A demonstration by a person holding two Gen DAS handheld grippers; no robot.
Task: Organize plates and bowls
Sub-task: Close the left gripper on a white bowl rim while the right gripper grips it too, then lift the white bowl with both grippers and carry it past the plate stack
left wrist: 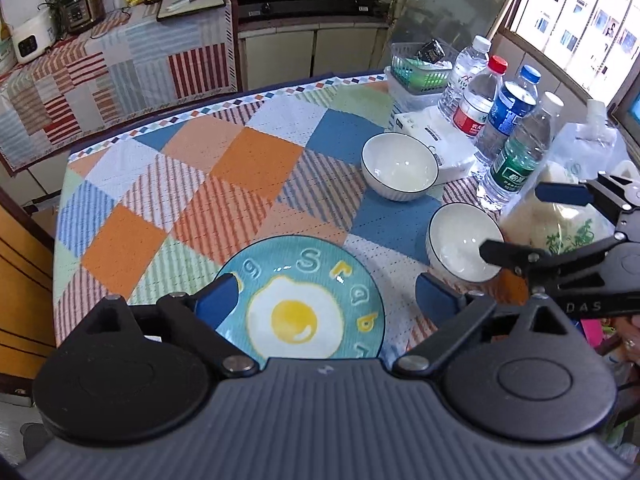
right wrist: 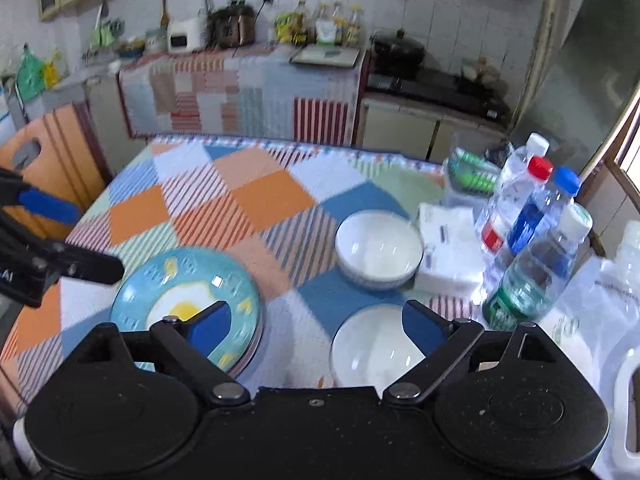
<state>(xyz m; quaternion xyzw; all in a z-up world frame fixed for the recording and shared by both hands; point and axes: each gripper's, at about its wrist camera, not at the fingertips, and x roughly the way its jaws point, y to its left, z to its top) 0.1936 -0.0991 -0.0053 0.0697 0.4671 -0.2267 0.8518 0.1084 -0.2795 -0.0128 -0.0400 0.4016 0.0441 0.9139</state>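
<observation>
A teal plate (left wrist: 308, 300) with a fried-egg picture lies on the patchwork table near its front edge; it also shows in the right wrist view (right wrist: 188, 296), on top of other plates. Two white bowls stand to its right: a far bowl (left wrist: 399, 166) (right wrist: 378, 250) and a near bowl (left wrist: 460, 246) (right wrist: 370, 350). My left gripper (left wrist: 326, 296) is open and empty, hovering over the plate. My right gripper (right wrist: 316, 326) is open and empty, above the gap between plate and near bowl, its right finger over the near bowl. It shows in the left wrist view (left wrist: 532, 220) too.
Several water bottles (left wrist: 508, 120) (right wrist: 536, 236) stand at the table's right side. A white tissue pack (left wrist: 436, 140), a basket (left wrist: 420, 66) and a clear bag (left wrist: 560, 216) crowd the right edge. A kitchen counter (left wrist: 120, 52) lies beyond the table.
</observation>
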